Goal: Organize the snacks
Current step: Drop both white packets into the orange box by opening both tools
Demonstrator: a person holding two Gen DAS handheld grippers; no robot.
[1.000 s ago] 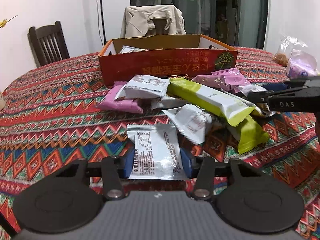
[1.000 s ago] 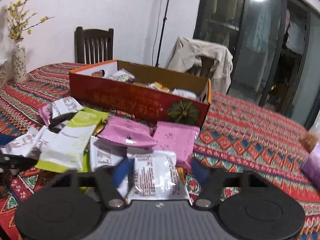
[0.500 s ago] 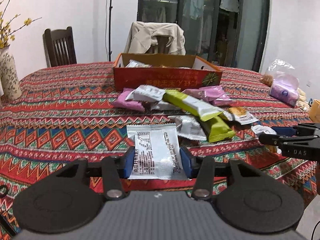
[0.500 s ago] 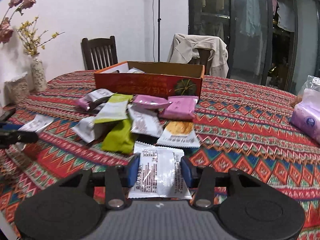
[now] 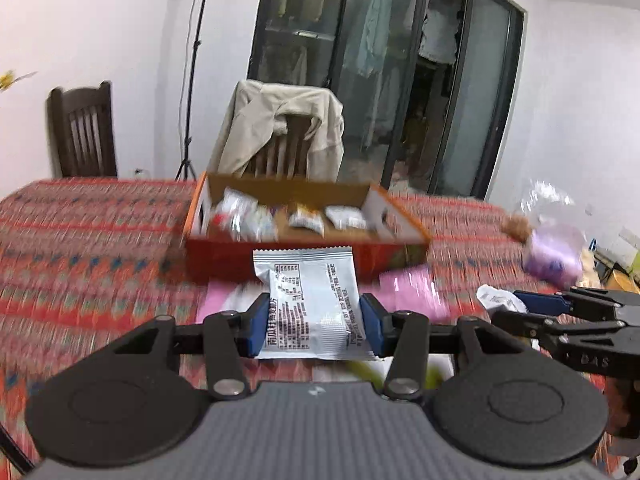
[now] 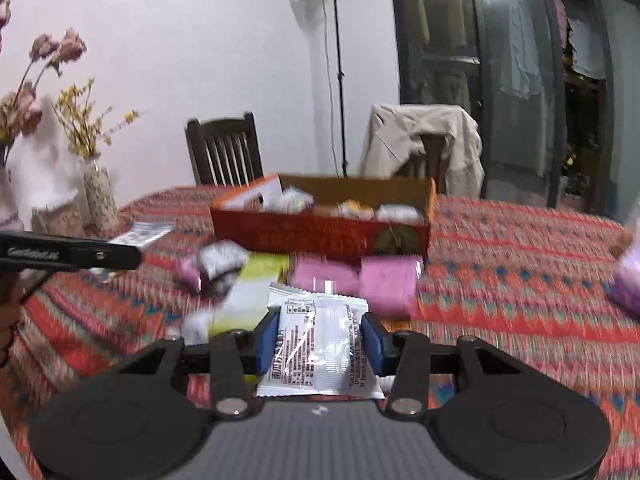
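My left gripper (image 5: 314, 326) is shut on a silver snack packet (image 5: 310, 304) and holds it above the table, in front of the orange cardboard box (image 5: 304, 254). My right gripper (image 6: 320, 340) is shut on another silver snack packet (image 6: 320, 354), also raised. The box (image 6: 320, 232) holds several packets. Pink packets (image 6: 386, 286), a green bar (image 6: 256, 280) and silver packets (image 6: 220, 260) lie loose before the box. The right gripper shows at the right of the left wrist view (image 5: 560, 320); the left one shows at the left of the right wrist view (image 6: 68, 254).
A patterned red tablecloth (image 6: 520, 280) covers the table. Vases with flowers (image 6: 96, 196) stand at its left edge. A purple bag (image 5: 554, 256) lies at the right. Two chairs (image 5: 84, 132) stand behind the table, one with a jacket (image 5: 280, 128).
Both grippers have risen and moved toward the box with their packets. The views now look down into the box. The scene is blurred by motion.
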